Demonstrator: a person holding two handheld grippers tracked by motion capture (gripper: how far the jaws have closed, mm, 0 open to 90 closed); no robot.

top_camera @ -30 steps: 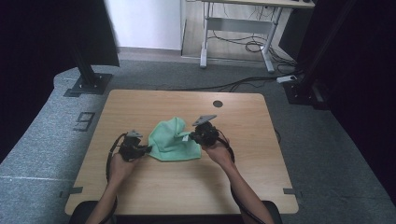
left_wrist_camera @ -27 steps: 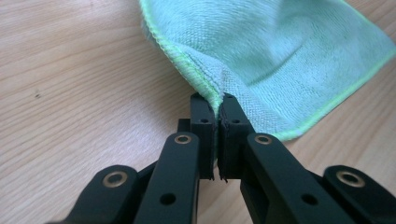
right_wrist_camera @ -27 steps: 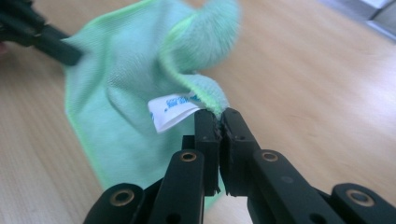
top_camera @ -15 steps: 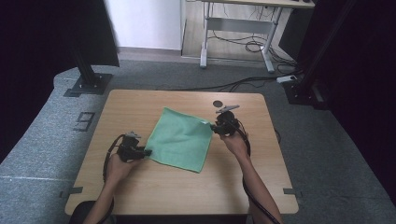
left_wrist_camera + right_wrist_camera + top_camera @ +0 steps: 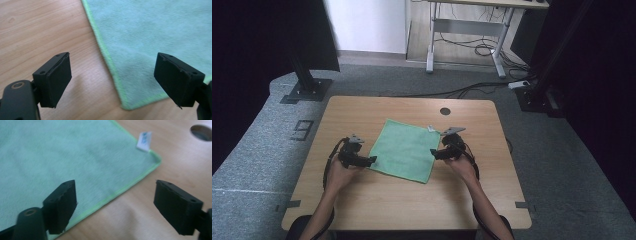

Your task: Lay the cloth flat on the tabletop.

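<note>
Soft, light green cloth point(image 5: 406, 149) lies flat on surface point(image 5: 362, 200); L hand-held gripper point(image 5: 371, 160) at 9 o'clock, R hand-held gripper point(image 5: 433, 153) at 3, jaws just opened wide, empty; likely best pinched at corners.

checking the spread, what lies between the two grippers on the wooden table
The flat green square microfibre cloth lies between the left gripper and right gripper, high view; both have just been opening, jaws empty.

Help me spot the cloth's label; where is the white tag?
In the high view the tag sits at the green cloth's far right corner, near the table's round hole and just beyond the right gripper.
</note>
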